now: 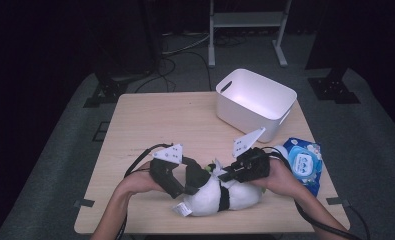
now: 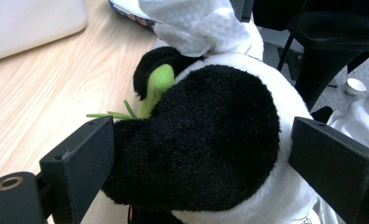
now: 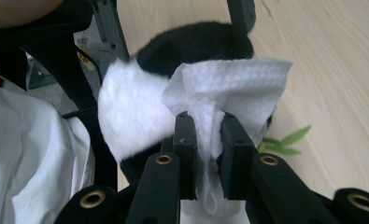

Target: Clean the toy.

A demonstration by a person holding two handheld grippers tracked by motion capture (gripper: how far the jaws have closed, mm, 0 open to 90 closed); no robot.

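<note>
A black-and-white plush panda (image 1: 220,195) is lying on its side at the near edge of the counter (image 1: 150,125), between the person's two hands, with a bit of green plush bamboo (image 2: 156,88) poking out by its face. The left gripper (image 1: 185,182) is straddling the toy's black limb and white body; its fingers (image 2: 79,158) are standing apart on either side of the plush, seemingly bracing it so it does not slide, though whether both are pressing in is hard to tell. The right gripper (image 1: 225,175) is reaching over from the other side, its fingers (image 3: 187,144) pinched together on a folded white wipe (image 3: 229,88), which is being held against the panda's fur, apparently to clean it. Just beyond the right hand, a blue pack of wipes (image 1: 302,162) is lying within easy reach, probably the source of the sheet. Farther back, a white bin (image 1: 255,102) is standing on the counter, well apart from the toy.
</note>
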